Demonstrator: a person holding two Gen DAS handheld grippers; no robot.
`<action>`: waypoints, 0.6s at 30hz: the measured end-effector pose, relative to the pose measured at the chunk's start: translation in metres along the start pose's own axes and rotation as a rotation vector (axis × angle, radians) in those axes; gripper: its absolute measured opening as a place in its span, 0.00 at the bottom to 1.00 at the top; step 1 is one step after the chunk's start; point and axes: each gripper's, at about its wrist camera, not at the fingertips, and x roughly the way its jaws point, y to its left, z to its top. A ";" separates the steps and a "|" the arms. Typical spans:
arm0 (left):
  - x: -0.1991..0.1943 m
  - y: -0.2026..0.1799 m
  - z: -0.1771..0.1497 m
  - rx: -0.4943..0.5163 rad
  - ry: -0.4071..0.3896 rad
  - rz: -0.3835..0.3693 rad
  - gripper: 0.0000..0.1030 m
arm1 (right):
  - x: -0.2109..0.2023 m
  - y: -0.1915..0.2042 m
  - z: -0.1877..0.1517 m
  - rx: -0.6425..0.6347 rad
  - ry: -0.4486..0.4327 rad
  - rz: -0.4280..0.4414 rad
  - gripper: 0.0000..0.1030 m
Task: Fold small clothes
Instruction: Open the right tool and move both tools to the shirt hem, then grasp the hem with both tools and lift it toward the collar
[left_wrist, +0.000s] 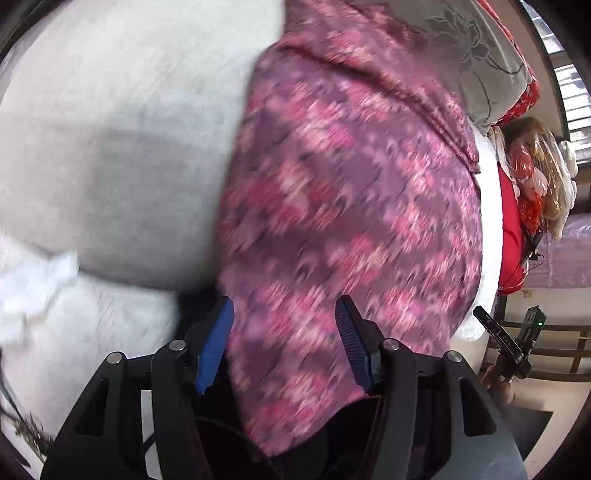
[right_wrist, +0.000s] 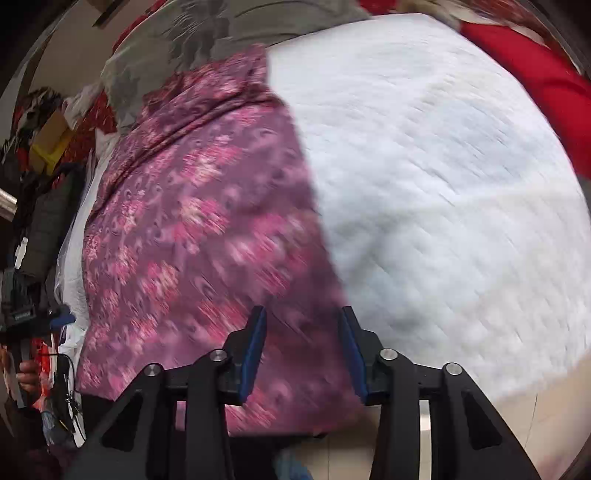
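The purple garment with a pink floral print (left_wrist: 332, 192) lies spread flat on the white quilted bed cover (right_wrist: 443, 184), and serves as the landmark for every position below. Both views are motion-blurred, so fine detail of the fabric cannot be read. In the left wrist view, the left gripper (left_wrist: 284, 343) points down at the near end of the garment; its blue-padded fingers (left_wrist: 216, 343) stand apart with fabric visible in the gap, and the pads do not press on it. In the right wrist view, the right gripper (right_wrist: 303, 350) points down at the near right edge of the garment, where the print meets the bed cover; its fingers (right_wrist: 255, 350) also stand apart, with fabric between them and no pad closed on it. Beyond the far end of the garment lies a grey blanket with a darker leaf pattern (left_wrist: 476, 55). A red cloth (right_wrist: 535, 81) lies beyond the bed cover, on the side away from the garment. In the right wrist view, a hand (right_wrist: 27, 376) holding a black handle appears at the frame edge, well apart from the garment.
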 end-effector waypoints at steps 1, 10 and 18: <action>-0.001 0.005 -0.007 -0.007 0.008 -0.003 0.54 | -0.004 -0.009 -0.008 0.009 -0.006 -0.007 0.46; 0.005 0.000 -0.055 0.013 0.082 -0.045 0.54 | 0.020 -0.042 -0.053 0.080 0.039 0.095 0.50; 0.005 -0.008 -0.071 0.016 0.064 0.012 0.42 | 0.041 -0.040 -0.062 0.134 0.006 0.310 0.60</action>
